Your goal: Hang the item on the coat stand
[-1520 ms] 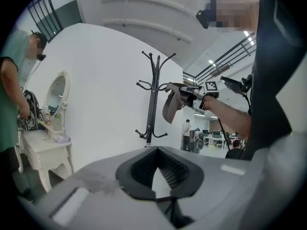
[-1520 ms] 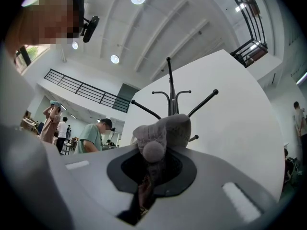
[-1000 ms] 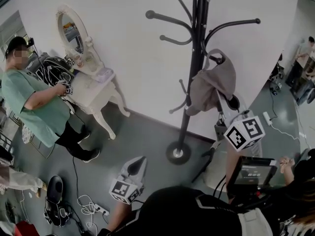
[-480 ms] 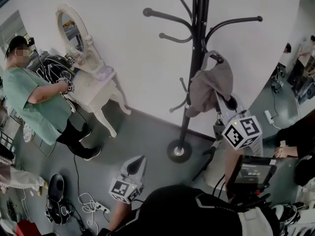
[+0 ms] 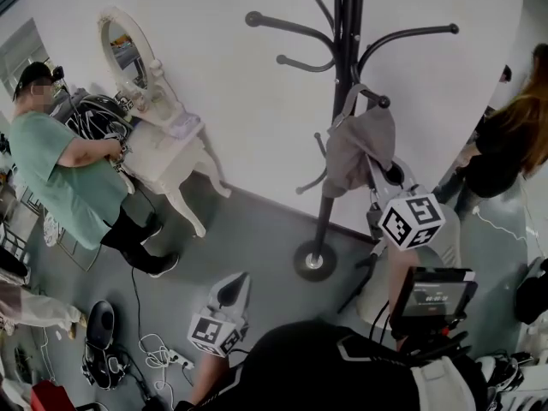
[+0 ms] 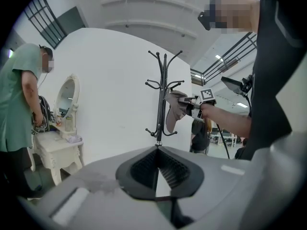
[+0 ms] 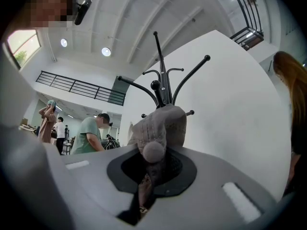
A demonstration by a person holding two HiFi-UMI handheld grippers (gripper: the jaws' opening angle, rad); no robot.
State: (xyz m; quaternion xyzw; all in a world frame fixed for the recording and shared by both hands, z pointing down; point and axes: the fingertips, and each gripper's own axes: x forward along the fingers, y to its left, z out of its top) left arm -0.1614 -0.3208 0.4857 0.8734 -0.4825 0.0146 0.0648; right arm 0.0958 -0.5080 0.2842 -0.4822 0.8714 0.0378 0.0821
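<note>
I'm at the hanging step. The soft grey knitted item with a round pompom [image 7: 160, 128] (a hat, I think) sits up against the tall black metal coat stand with ball-tipped hooks [image 5: 342, 75]. In the head view its top lies over 1 of the lower hooks, and the rest droops beside the pole towards my right gripper [image 5: 384, 178].

To do this well, I'd make sure the fabric sits deep on the hook arm, behind the ball tip. If only an edge is caught, it could slide off once I let go. I can't tell from here whether the hook carries the weight yet. So I'd ease the gripper down a little and watch for the cloth going slack at the jaws before opening. I'd then pull straight back so nothing snags.

The right gripper's jaws are squeezed nearly together on a fold of the grey fabric, and the pompom rests just above the pads. The left gripper [image 6: 157, 169] hangs low and well apart from the stand. Its 2 jaws are together with nothing between them, and they touch nothing.
</note>
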